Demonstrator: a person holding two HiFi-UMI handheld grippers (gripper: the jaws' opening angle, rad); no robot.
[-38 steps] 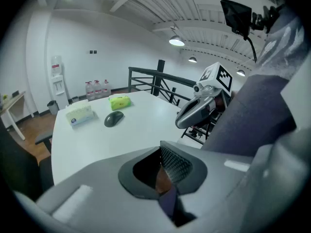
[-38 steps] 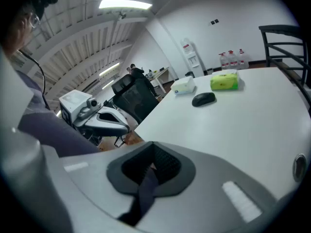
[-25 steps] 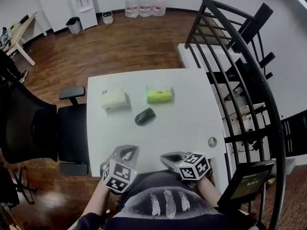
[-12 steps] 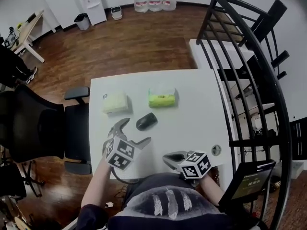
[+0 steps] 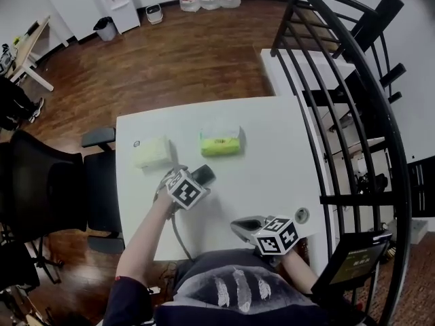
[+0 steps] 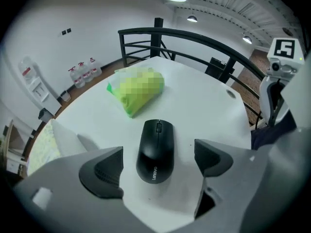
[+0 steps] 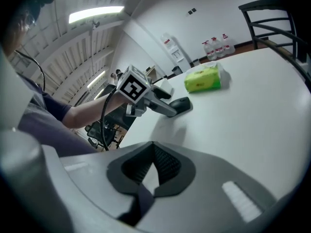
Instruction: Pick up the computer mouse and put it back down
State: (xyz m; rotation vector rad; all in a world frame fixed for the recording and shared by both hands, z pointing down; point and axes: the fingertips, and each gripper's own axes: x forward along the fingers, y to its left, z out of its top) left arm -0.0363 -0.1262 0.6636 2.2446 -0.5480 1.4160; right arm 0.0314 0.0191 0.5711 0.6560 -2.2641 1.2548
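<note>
A black computer mouse point(image 5: 206, 174) point(image 6: 155, 150) lies on the white table point(image 5: 272, 155), just in front of a green pack. My left gripper point(image 5: 197, 179) point(image 6: 158, 163) points steeply down over it, and its jaws are opening. The mouse sits between the two pads without touching either. From the right gripper view, the left gripper point(image 7: 163, 105) reaches to the mouse point(image 7: 182, 104). My right gripper point(image 5: 242, 224) point(image 7: 153, 168) hangs at the table's near edge with its pads closed together and nothing in them.
A green pack point(image 5: 219, 142) point(image 6: 136, 87) and a pale yellow pack point(image 5: 151, 152) lie behind the mouse. A round cable hole point(image 5: 301, 215) is near the right front corner. A black office chair point(image 5: 47, 182) stands left, a black railing point(image 5: 340, 80) right.
My left gripper went from the near table edge forward and down to the mouse, and its jaws went from shut to wide apart. The right gripper shifted only slightly.
</note>
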